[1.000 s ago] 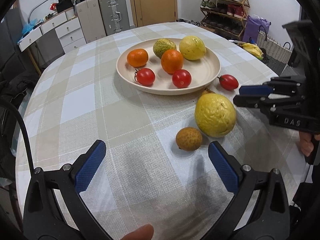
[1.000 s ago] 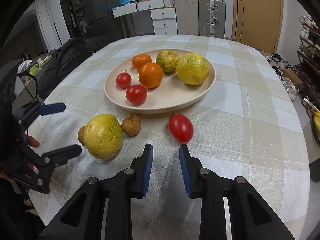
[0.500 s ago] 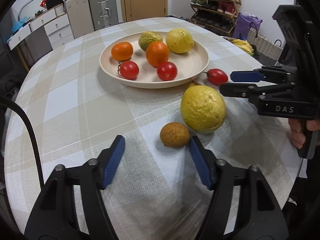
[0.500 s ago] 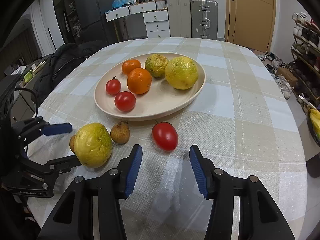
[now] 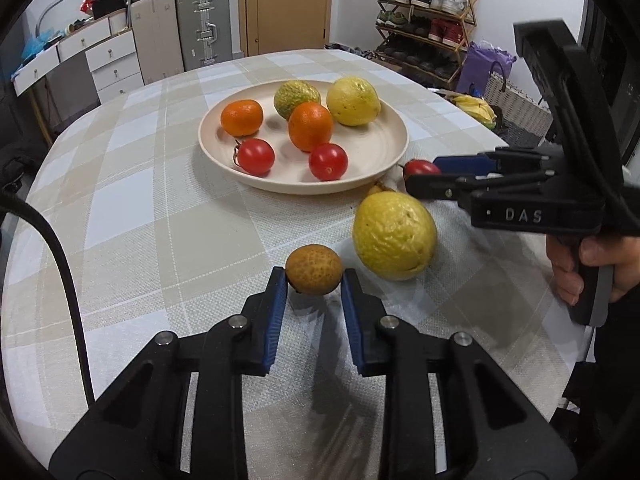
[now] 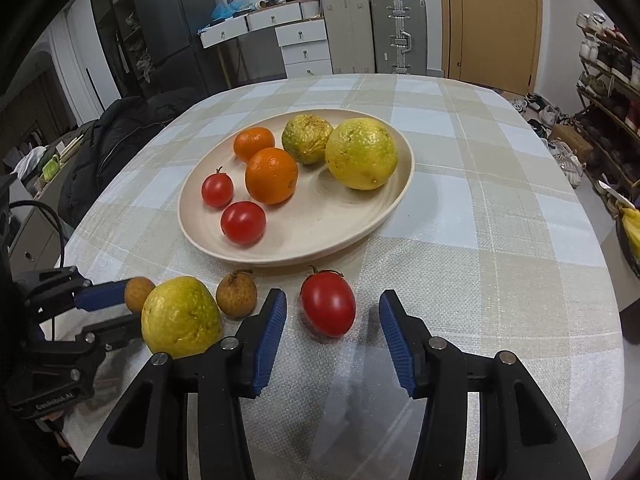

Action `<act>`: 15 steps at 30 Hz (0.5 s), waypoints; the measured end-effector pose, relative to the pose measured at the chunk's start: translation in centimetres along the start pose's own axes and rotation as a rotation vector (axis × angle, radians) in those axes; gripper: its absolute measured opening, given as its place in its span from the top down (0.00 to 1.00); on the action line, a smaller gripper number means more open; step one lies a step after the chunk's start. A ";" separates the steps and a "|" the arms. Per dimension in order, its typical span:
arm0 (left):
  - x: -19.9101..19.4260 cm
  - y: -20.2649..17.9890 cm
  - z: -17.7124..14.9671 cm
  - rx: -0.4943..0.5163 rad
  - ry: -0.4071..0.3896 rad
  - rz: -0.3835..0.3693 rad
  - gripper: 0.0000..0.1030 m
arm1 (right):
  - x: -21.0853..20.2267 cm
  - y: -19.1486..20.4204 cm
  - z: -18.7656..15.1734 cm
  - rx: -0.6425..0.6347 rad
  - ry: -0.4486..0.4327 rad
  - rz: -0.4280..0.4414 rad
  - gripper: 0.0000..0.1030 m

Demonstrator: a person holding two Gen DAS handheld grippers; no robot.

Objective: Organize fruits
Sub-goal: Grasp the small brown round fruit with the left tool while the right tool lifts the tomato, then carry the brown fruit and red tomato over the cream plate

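A cream plate (image 5: 376, 168) (image 6: 384, 216) holds two oranges, two yellow-green fruits and two red tomatoes. On the cloth in front of it lie a big yellow fruit (image 5: 394, 236) (image 6: 181, 317), a small brown fruit (image 5: 315, 269) (image 6: 138, 294), a second small brown fruit (image 6: 237, 294) and a red tomato (image 6: 328, 308) (image 5: 420, 168). My left gripper (image 5: 314, 278) is shut on the first small brown fruit. My right gripper (image 6: 333, 308) is open, its fingers either side of the red tomato.
The round table has a checked cloth (image 5: 152, 216). Suitcases (image 6: 396, 36), drawers and a door stand behind it. A shoe rack (image 5: 428, 24) and a basket with bananas (image 5: 476, 106) are to the right. A dark coat (image 6: 116, 140) lies at the left.
My left gripper moved forward and closed on the small brown fruit. My right gripper opened wide and moved forward around the red tomato.
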State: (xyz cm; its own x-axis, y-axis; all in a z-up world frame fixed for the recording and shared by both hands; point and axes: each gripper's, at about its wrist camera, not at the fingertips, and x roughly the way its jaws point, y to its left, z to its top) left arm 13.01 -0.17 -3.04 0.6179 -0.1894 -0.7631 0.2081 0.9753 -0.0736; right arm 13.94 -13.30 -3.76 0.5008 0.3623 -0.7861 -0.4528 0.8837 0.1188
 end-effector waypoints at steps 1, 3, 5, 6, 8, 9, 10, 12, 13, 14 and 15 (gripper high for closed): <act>-0.1 0.1 0.0 -0.007 -0.007 0.000 0.76 | 0.1 0.1 -0.1 -0.009 0.002 -0.002 0.56; -0.5 0.4 0.2 -0.022 -0.021 -0.002 0.76 | 0.2 0.4 -0.2 -0.024 0.007 -0.006 0.64; -0.7 0.7 0.3 -0.034 -0.031 -0.004 0.76 | 0.2 0.7 -0.3 -0.038 0.009 -0.007 0.73; -0.8 0.8 0.3 -0.036 -0.035 -0.003 0.76 | 0.2 0.8 -0.3 -0.040 0.008 -0.001 0.73; -1.0 1.0 0.4 -0.043 -0.043 -0.002 0.76 | 0.2 0.9 -0.4 -0.042 0.006 0.003 0.74; -1.1 1.0 0.4 -0.046 -0.047 -0.001 0.76 | 0.1 0.9 -0.4 -0.048 0.002 0.005 0.74; -1.2 1.1 0.4 -0.049 -0.050 0.000 0.76 | 0.1 1.1 -0.5 -0.054 0.000 0.013 0.74; -1.5 1.3 0.5 -0.059 -0.061 0.001 0.76 | -0.2 1.4 -0.6 -0.061 -0.008 0.018 0.74; -1.6 1.4 0.5 -0.064 -0.067 0.003 0.76 | -0.3 1.5 -0.5 -0.062 -0.011 0.022 0.74; -1.7 1.4 0.5 -0.068 -0.073 0.006 0.76 | -0.4 1.5 -0.5 -0.062 -0.013 0.024 0.74; -1.8 1.5 0.5 -0.072 -0.078 0.008 0.76 | -0.5 1.5 -0.5 -0.063 -0.016 0.025 0.74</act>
State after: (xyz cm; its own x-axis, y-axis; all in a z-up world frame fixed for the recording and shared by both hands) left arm 12.62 1.62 -1.43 0.6772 -0.1871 -0.7116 0.1497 0.9819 -0.1157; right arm 12.65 -12.26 -3.51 0.5003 0.3892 -0.7735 -0.5104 0.8542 0.0997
